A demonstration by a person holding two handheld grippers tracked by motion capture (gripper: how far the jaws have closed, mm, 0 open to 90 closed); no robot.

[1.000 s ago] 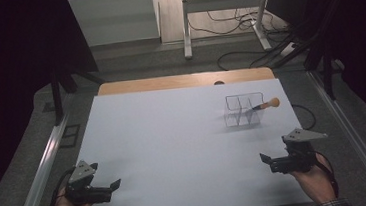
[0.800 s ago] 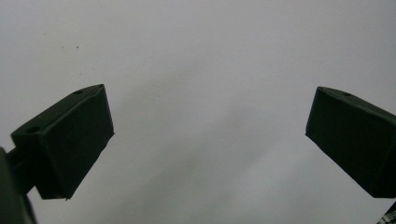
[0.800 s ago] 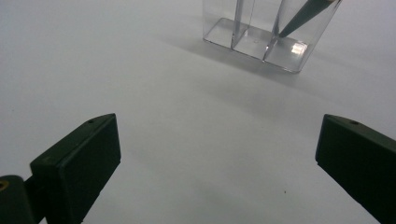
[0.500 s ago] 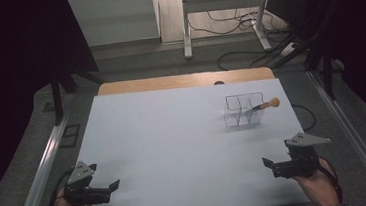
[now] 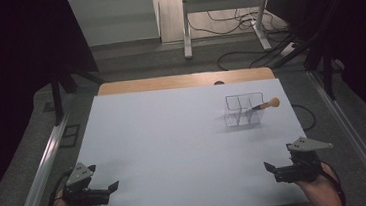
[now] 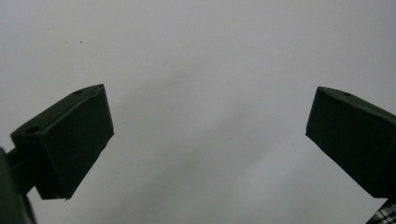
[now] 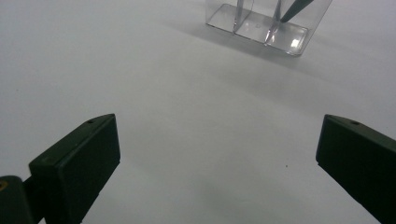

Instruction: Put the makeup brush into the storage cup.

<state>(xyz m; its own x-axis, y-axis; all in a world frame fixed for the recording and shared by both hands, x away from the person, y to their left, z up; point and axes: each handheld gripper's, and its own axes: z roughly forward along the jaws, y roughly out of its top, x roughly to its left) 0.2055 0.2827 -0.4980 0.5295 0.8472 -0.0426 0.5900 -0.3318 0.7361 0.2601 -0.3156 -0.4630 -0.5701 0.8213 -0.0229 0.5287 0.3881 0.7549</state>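
A clear plastic organiser [image 5: 243,110] with compartments stands on the right half of the white table [image 5: 174,139]. A brush with a dark handle and orange tip [image 5: 267,104] leans out of its right compartment. The organiser's base [image 7: 259,29] appears at the top of the right gripper view, well ahead of the jaws. My left gripper [image 5: 112,187] rests open at the near left edge, nothing between its jaws [image 6: 208,140]. My right gripper [image 5: 271,168] rests open at the near right edge, also empty [image 7: 219,163].
A wooden strip [image 5: 184,81] edges the table's far side. Metal rails [image 5: 41,165] run along both sides of the table. A desk frame [image 5: 223,14] and cables [image 5: 247,52] lie on the floor beyond.
Both grippers have drifted slightly toward the near edge of the table. The organiser and brush have not moved.
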